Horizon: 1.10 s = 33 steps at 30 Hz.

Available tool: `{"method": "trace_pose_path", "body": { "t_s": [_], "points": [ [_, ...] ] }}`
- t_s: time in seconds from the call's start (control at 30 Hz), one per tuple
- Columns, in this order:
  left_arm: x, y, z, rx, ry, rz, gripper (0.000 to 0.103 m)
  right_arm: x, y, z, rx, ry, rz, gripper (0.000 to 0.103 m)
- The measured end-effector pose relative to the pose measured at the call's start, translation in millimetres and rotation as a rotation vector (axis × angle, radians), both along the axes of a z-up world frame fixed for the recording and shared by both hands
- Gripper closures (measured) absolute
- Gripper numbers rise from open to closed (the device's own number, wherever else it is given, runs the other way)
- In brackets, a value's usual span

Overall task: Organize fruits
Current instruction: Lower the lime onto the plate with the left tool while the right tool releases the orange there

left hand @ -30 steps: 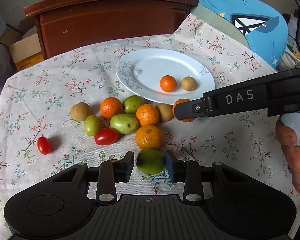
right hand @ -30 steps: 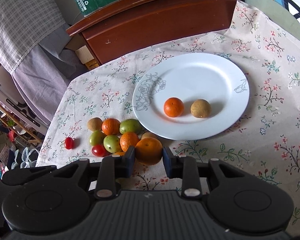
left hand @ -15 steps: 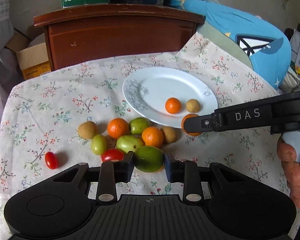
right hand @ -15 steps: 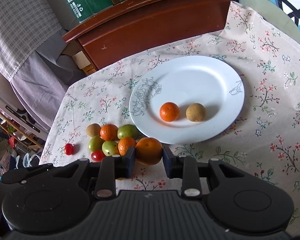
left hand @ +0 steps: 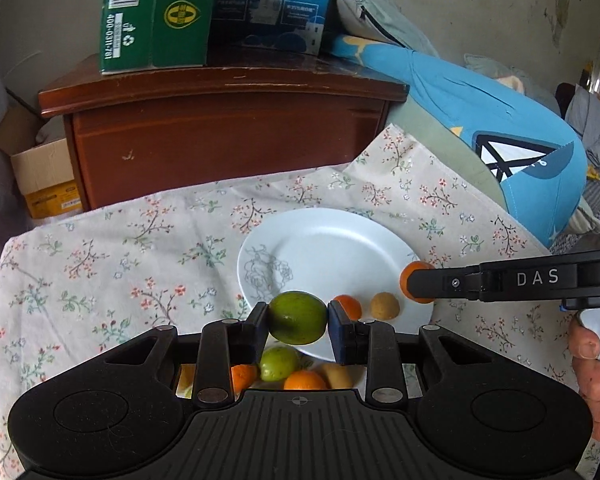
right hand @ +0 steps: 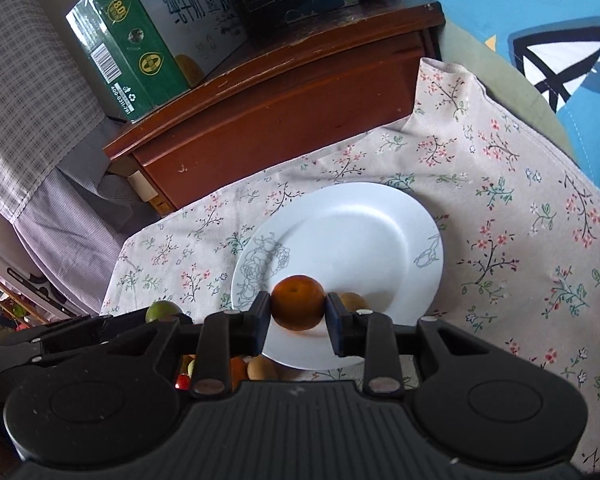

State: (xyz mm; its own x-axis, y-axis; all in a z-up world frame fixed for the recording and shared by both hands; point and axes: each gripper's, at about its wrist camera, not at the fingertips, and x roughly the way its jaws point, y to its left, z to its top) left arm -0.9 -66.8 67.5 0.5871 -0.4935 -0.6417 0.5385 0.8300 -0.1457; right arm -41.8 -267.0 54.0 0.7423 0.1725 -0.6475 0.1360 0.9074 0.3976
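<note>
A floral tablecloth (left hand: 140,248) covers the table in front of a brown wooden cabinet (left hand: 220,132), and a white plate (left hand: 332,248) lies on it with a small orange (left hand: 350,306) and a brown fruit (left hand: 385,306). The left gripper (left hand: 298,320) clamps a green fruit (left hand: 297,317) above the plate's near rim. The right gripper (right hand: 298,314) clamps an orange (right hand: 298,307) over the plate, while more fruit (left hand: 292,372) lies on the cloth beside the plate.

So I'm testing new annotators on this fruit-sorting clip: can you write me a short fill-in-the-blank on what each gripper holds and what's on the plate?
1. The left gripper is shut on a ____ fruit.
2. The right gripper holds an ____ fruit.
3. The white plate has a flower drawn on its ____ side in both views.

Missing words: green; orange; left
</note>
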Motion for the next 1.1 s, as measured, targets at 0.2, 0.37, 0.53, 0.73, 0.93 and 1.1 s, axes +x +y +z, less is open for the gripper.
{"method": "trace_pose_path", "body": {
  "t_s": [0.2,0.37,0.53,0.73,0.93,1.1],
  "points": [
    [19,-16,-8,0.024,0.006,-0.052,0.074,10,-12,-9,0.011,0.023,-0.045,0.073],
    [33,-21,-17,0.034,0.032,-0.051,0.074,21,-19,-19,0.023,0.05,-0.065,0.073],
    [41,-26,-27,0.048,0.053,-0.052,0.074,27,-23,-27,0.017,0.073,-0.099,0.073],
    [46,-34,-32,0.058,0.057,-0.067,0.074,32,-26,-34,0.018,0.096,-0.121,0.073],
    [48,-34,-28,0.046,0.052,-0.054,0.072,33,-25,-33,0.023,0.085,-0.129,0.07],
    [46,-30,-16,0.044,0.033,-0.026,0.053,31,-26,-26,0.052,0.041,-0.129,0.07]
  ]
}}
